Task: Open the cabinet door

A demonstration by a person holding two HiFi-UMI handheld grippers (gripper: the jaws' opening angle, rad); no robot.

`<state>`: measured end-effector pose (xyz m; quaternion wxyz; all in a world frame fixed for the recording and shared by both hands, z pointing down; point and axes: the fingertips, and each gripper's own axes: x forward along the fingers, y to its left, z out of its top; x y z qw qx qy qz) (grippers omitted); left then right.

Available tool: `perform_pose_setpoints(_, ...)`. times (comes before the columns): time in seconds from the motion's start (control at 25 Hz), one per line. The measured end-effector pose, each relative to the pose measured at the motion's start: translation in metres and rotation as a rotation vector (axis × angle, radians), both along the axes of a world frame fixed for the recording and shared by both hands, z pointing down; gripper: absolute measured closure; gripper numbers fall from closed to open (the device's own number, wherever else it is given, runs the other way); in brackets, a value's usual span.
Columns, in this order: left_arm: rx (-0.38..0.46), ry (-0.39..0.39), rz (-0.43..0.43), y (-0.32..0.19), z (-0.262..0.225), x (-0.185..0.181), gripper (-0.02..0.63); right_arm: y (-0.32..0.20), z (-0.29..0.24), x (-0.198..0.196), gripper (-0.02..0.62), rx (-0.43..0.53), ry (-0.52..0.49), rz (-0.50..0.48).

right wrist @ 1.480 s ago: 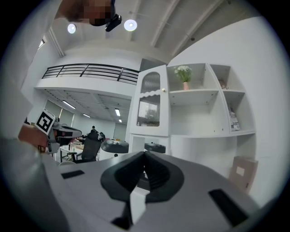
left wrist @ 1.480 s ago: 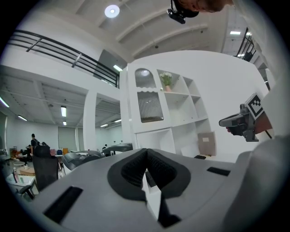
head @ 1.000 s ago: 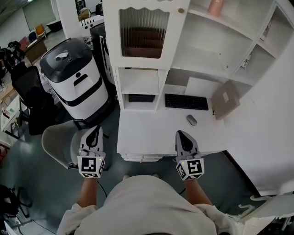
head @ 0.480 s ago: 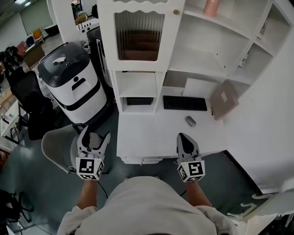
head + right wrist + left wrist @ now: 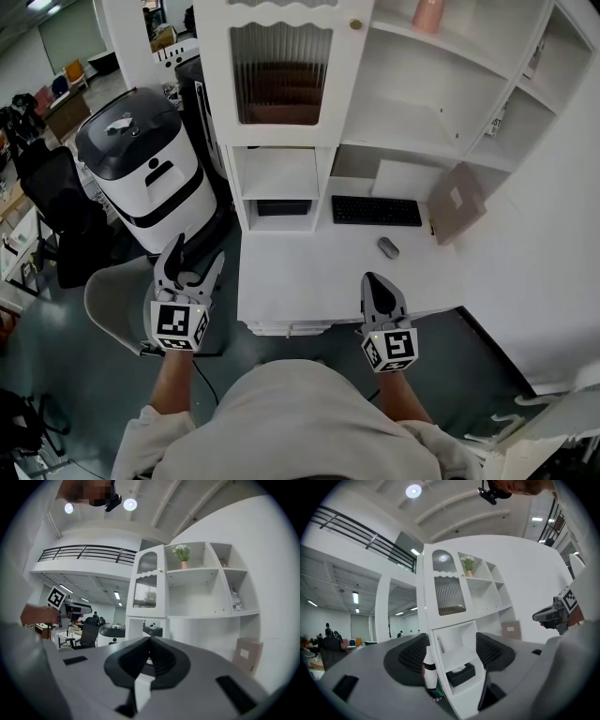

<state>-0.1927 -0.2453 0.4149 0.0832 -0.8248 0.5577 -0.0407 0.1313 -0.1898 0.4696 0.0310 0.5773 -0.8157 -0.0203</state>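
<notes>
At the back edge of the white desk [image 5: 309, 272], on the left side of the shelf unit [image 5: 441, 103], the cabinet door [image 5: 281, 75] with its ribbed glass pane stands shut. A small brass knob [image 5: 355, 24] sits at its upper right corner. The left gripper [image 5: 195, 258] hangs just off the desk's left edge and points level at the cabinet. Its jaws have just been opening and now stand wide apart, with nothing between them. The right gripper [image 5: 373, 281] is over the desk's front edge with its jaws pressed together, holding nothing. Both grippers are well apart from the door.
</notes>
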Motion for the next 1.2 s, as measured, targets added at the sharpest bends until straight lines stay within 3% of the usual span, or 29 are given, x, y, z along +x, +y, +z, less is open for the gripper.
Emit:
perform_pose_setpoints(0.76, 0.266, -0.184, 0.097, -0.073, -0.128, 0.040, 0.288, 0.006, 0.000, 0.024, 0.591, 0.004, -0.014, 0.041)
perform_pose_setpoints(1.2, 0.379, -0.303, 0.186, -0.110, -0.196, 0.095, 0.298, 0.012, 0.000, 0.041, 0.591, 0.004, -0.019, 0.074)
